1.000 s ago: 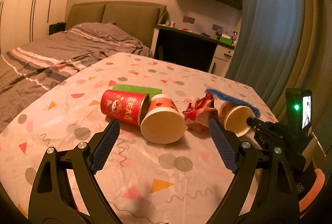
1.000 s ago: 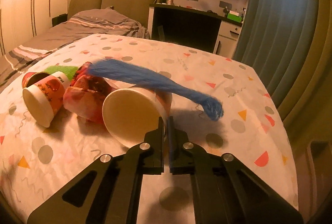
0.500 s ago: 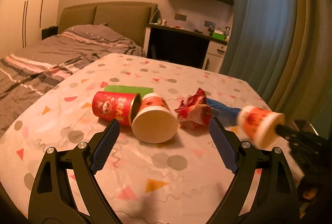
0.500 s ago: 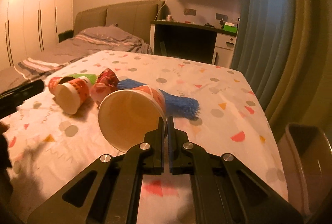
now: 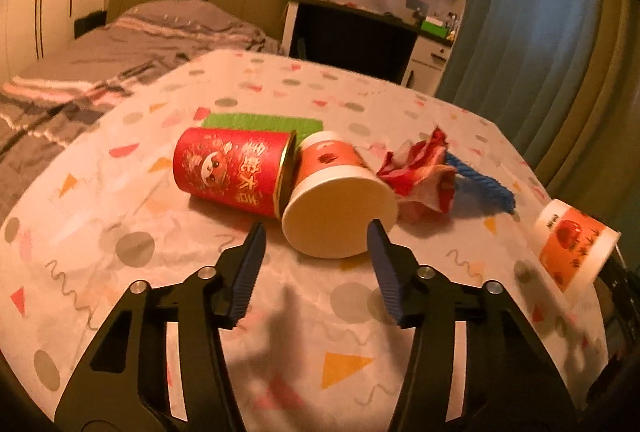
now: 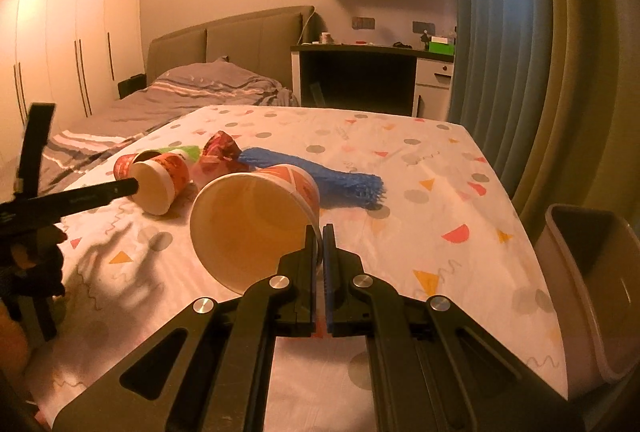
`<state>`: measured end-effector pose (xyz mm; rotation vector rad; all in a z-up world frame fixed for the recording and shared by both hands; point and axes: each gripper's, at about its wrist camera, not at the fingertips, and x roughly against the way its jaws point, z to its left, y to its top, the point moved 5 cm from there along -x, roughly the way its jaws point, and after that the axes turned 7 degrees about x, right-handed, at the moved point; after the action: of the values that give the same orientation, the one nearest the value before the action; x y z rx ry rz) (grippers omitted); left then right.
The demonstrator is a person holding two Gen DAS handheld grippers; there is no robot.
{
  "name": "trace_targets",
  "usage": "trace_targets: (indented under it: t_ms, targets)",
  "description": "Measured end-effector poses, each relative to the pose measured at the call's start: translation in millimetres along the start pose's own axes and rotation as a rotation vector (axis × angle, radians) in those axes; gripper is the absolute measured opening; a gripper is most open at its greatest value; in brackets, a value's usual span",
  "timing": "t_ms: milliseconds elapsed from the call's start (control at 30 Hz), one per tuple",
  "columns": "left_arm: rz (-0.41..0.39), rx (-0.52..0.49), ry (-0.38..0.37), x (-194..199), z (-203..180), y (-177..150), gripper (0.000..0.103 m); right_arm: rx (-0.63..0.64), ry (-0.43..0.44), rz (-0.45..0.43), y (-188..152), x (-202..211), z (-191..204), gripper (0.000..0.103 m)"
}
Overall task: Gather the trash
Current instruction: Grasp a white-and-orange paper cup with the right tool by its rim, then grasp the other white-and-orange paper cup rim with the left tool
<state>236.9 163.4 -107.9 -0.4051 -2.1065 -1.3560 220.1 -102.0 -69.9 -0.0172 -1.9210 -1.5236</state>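
Observation:
A paper cup (image 5: 340, 216) lies on its side on the dotted tablecloth (image 5: 120, 272), mouth towards me. My left gripper (image 5: 316, 230) is right at it, and its jaws are closing. The right fingertip (image 5: 376, 232) overlaps the cup's rim, the left one stands just outside, and neither pad presses. Touching this cup are a red can (image 5: 230, 170) and a crumpled red wrapper (image 5: 420, 172). A green strip (image 5: 262, 122) lies behind them, and a blue tassel (image 5: 480, 184) lies to the right. My right gripper (image 6: 320, 232) is shut on the rim of a second paper cup (image 6: 256, 220), lifted off the cloth.
A beige bin (image 6: 588, 272) stands below the table's right edge. A bed (image 6: 192, 92) lies behind the table on the left, a desk (image 6: 372, 72) at the back and curtains (image 6: 500, 52) on the right. One left finger (image 6: 100, 194) reaches in from the left.
My left gripper came down and forward to the lying cup, and its jaws narrowed. My right gripper lifted its cup off the blue tassel and carried it right, bringing the bin into view.

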Motion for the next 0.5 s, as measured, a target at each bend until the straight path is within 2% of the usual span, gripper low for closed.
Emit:
trace_targets:
  t_ms: [333, 500]
  targets:
    - [0.069, 0.036, -0.031, -18.9, 4.1, -1.0, 0.019, -0.005, 0.012, -0.003, 0.3, 0.9, 0.8, 0.004]
    - [0.091, 0.048, -0.037, -23.9, 6.1, -1.4, 0.009, -0.007, 0.012, -0.002, 0.1, 0.6, 0.9, 0.004]
